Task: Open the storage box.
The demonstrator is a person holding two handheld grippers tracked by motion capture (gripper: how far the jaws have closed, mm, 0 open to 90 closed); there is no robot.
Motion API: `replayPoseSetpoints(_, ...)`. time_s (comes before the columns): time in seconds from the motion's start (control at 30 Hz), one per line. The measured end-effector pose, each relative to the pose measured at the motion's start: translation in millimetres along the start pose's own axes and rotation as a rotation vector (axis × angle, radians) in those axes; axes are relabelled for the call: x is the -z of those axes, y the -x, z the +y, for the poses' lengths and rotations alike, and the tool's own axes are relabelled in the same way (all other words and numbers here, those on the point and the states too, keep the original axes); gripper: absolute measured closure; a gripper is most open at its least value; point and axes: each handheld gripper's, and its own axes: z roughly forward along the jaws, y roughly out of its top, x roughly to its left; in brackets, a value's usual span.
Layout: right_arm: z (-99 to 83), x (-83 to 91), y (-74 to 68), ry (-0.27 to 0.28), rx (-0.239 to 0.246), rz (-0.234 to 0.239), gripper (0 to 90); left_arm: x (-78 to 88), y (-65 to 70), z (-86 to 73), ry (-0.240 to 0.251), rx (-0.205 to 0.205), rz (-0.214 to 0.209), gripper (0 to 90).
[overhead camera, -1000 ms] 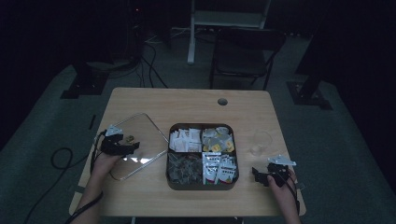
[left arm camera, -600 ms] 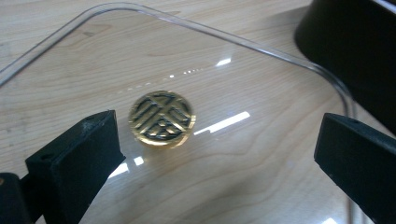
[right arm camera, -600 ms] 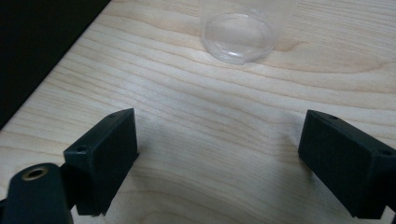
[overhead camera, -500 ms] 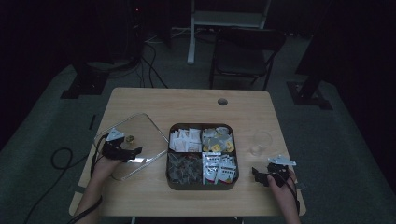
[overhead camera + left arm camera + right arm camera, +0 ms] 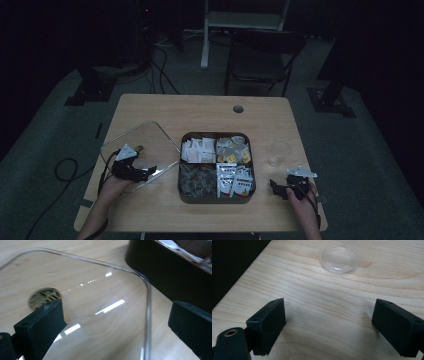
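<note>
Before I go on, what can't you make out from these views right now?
- Print on the packets in the box: high view, too small and dim.
- Lid knob: left gripper view, partly behind a finger.
- Clear cup: right gripper view, top cut off by the edge.
- Box contents: left gripper view, blurred at the corner.

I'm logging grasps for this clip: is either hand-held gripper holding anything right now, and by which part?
Nothing is held. The left hand-held gripper is open over the clear lid; the right hand-held gripper is open over bare table.
</note>
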Motion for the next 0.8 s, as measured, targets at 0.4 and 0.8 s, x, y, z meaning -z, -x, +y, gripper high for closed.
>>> replayPoseSetpoints(0.4, 0.0, 0.0, -0.1, 0.000, -0.001, 0.000, 11.2, 4.9, 30.7, -7.3, -0.006, -0.062, -0.089, 1.3)
replayPoseSetpoints(0.8, 0.0, 0.0, 0.0, 0.000, 0.000, 0.000, 11.2, 4.7, 63.3, -17.3, -0.017, -0.117, -0.178, 1.3)
